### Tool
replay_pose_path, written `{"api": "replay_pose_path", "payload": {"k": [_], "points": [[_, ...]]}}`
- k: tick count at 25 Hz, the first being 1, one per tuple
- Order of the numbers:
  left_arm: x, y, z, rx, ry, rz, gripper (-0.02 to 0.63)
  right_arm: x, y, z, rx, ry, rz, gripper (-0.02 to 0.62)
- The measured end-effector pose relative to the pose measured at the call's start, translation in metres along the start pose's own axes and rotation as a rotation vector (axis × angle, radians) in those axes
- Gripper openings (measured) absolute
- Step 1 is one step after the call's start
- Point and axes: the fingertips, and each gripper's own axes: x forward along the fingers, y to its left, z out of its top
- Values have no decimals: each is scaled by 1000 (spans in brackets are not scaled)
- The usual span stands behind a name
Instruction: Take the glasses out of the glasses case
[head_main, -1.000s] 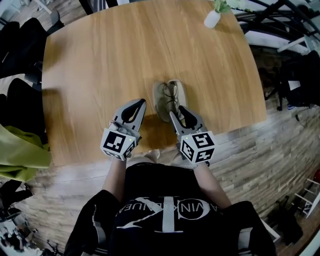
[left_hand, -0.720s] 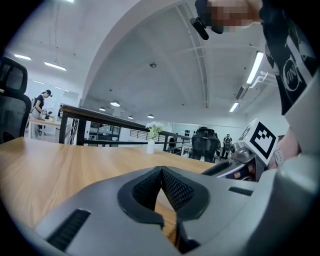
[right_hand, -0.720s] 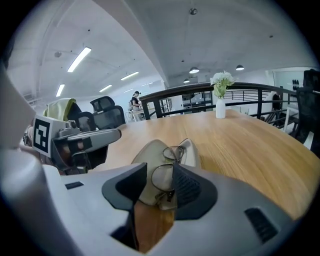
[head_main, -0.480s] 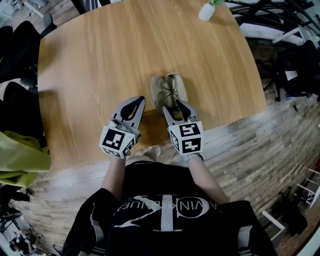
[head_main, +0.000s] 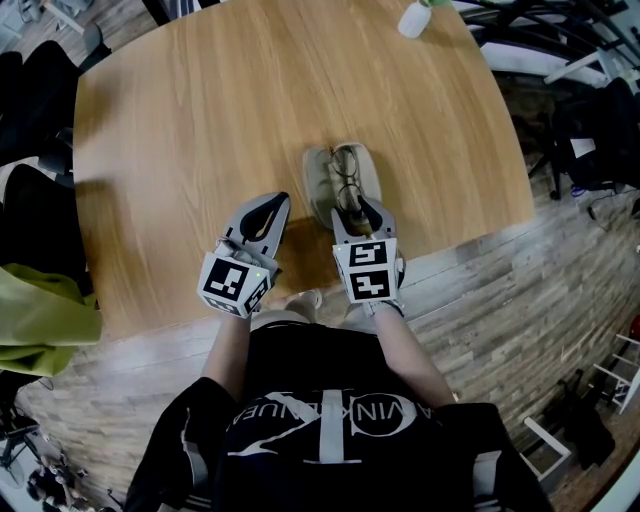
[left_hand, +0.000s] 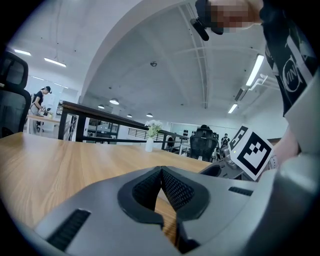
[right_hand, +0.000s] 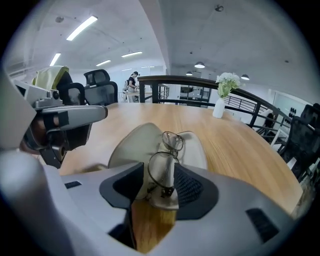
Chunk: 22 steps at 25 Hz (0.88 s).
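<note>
An open beige glasses case (head_main: 322, 188) lies on the wooden table (head_main: 200, 120) near its front edge, with thin-rimmed glasses (head_main: 347, 180) resting in it. My right gripper (head_main: 357, 208) points down at the case's near end and its jaws are opening. In the right gripper view the glasses' (right_hand: 167, 160) near lens and the case's (right_hand: 131, 144) near end stand between the spread jaws of the right gripper (right_hand: 160, 182); the pads do not press on them. My left gripper (head_main: 272, 203) rests left of the case, shut and empty, its tips of the left gripper (left_hand: 161, 172) meeting.
A white vase (head_main: 412, 20) with flowers stands at the table's far right corner. Black office chairs (head_main: 30, 90) and a yellow-green garment (head_main: 40, 310) are off the left side. The front table edge runs just under both grippers.
My right gripper has swung left from beside the case to its near end, rolled and dipped, with its jaws spread wider around the glasses. The left gripper has stayed put.
</note>
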Motion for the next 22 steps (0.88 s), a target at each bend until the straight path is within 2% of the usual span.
{"api": "replay_pose_path", "payload": {"k": [12,22], "points": [[-7,3,1,-7,-11,21,15,2,-18,-7,17,-12,-44,150],[-11,8,7,2,-21,30,15,-6,-25,-3,54,-44,-93,80]]}}
